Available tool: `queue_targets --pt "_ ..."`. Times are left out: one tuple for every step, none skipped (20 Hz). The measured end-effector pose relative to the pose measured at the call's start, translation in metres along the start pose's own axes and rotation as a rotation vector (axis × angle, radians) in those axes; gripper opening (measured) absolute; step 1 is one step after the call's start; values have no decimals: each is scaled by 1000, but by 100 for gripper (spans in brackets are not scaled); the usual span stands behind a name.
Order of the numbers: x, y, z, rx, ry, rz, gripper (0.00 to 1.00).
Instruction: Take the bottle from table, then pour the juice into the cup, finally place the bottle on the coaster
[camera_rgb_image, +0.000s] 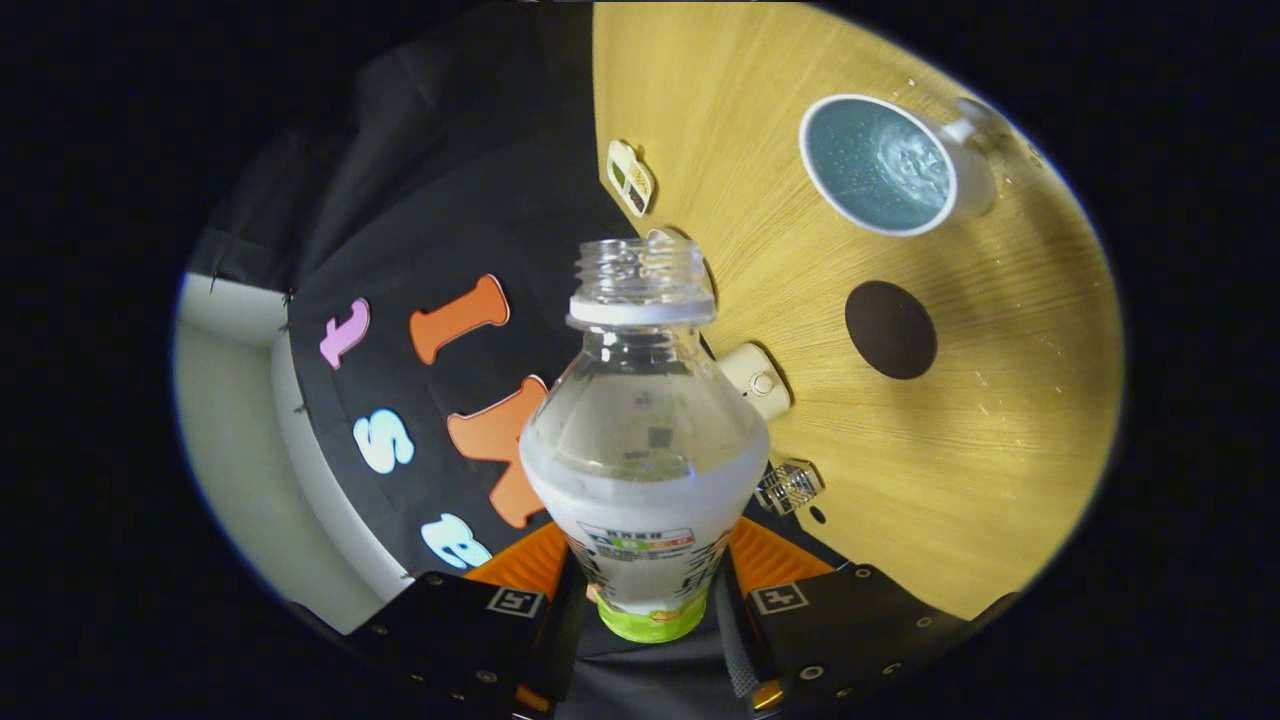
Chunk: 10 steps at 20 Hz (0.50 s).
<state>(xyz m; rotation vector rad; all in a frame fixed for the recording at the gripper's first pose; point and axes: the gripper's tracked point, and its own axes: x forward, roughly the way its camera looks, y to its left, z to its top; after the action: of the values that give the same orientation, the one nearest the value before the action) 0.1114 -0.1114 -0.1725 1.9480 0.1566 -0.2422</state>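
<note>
The light wooden table (960, 450) tilts across the view. The tool (648, 590) is closed on the clear plastic uncapped bottle (645, 440), both fingers pressing its labelled sides, the bottle's base cut off. Beyond, a white cup (880, 165) holds bubbly liquid, near a round dark coaster (890, 329).

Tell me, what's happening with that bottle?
A person's handheld gripper is shut on a clear plastic bottle with a white label, cap off, both fingers pressing its sides. The view is rolled sideways over the light wooden table. Beyond the bottle sits a white cup with liquid in it, and nearer, a round dark brown coaster with nothing on it. The bottle isn't on the coaster yet.
</note>
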Motion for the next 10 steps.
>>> queue_targets --pt "3 -4 -2 -87 4 -14 60" --pt "3 -7 -5 -178 6 -32 60" --pt "5 -11 -6 -266 4 -47 60" --pt "6 -12 -7 -352 -10 -65 60" --pt "9 -17 -8 -446 -19 -93 60" --pt "11 -23 -10 -545 -17 -125 60" --pt "12 -26 -13 -642 -18 -145 60" --pt "15 -27 -17 -736 -22 -163 60" --pt "15 -28 -17 -830 -28 -181 61" --pt "16 -25 -18 -927 -45 -202 60"
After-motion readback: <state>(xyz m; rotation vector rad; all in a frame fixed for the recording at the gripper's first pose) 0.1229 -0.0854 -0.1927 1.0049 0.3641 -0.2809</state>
